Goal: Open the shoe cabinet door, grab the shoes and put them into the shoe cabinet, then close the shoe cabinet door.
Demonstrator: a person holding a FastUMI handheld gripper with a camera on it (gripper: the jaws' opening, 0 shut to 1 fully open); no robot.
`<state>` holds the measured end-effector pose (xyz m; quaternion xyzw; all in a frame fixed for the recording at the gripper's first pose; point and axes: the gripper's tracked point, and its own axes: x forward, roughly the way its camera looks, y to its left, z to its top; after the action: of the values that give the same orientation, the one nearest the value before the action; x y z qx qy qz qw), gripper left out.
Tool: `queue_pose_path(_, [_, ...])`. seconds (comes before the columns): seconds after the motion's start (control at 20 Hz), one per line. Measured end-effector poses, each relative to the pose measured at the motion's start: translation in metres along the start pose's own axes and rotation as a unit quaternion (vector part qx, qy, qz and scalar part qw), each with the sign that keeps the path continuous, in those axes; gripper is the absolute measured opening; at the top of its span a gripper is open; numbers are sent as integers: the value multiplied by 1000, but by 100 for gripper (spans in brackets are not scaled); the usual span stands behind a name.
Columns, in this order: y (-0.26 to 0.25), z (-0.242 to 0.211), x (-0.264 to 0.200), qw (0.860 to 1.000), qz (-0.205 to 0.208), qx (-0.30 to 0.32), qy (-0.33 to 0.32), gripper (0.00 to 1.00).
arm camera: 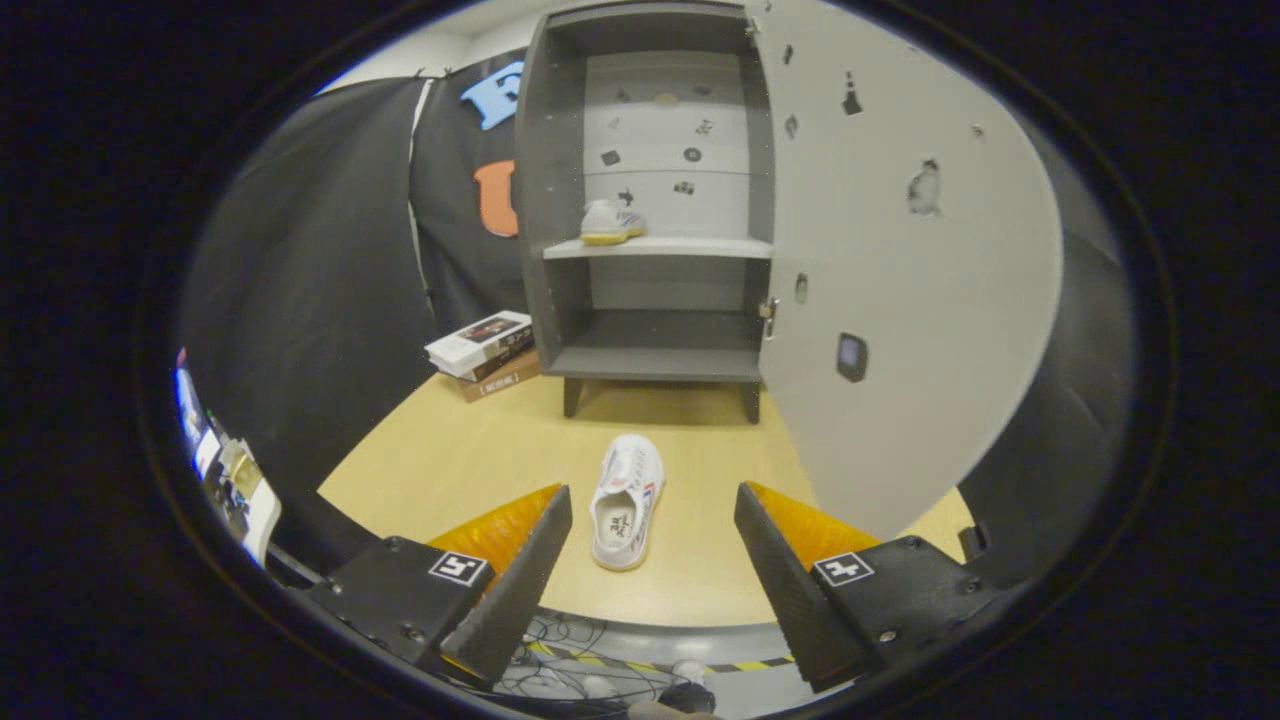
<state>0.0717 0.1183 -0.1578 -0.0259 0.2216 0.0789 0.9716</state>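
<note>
In the view from my claw, the two fingers stand wide apart and hold nothing. Each finger has a dark ribbed pad with an orange part behind it, and a small square marker sits on each finger base.

Between my fingers and a little ahead of them lies a white shoe on the light wooden table. Its heel end points toward me and its toe points toward the cabinet. The shoe touches neither finger.

Beyond this shoe stands the grey shoe cabinet on short legs. Its door is open and swung out to the right, so I see its pale inner side with some small stickers on it. Inside the cabinet there is a white shelf, and the second shoe rests on the left part of this shelf. The compartment below the shelf holds nothing that I can see.

Left of the cabinet, just beside its lower part, a small stack of books lies on the table. Behind everything hangs the black cloth wall. Under the near edge of the table I see some cables on the floor.
</note>
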Motion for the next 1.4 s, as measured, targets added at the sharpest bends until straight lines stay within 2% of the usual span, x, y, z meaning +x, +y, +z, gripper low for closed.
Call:
queue_pose_path(0.1, [2,-6,10,1000,12,-20,12,100])
queue_pose_path(0.25, [16,-16,14,999,37,-6,38,100])
queue_pose_path(0.45, [18,-30,16,997,40,-2,68,100])
queue_pose_path(0.65, [35,-45,13,990,64,27,121,100])
queue_pose_path(0.75, [28,-46,14,991,47,25,121,100])
queue_pose_path(0.95, [23,-46,15,991,41,15,126,100])
queue_pose_path(1.25, [21,-42,33,991,59,28,118,100])
queue_pose_path(1.4, [21,-38,22,990,71,26,120,100])
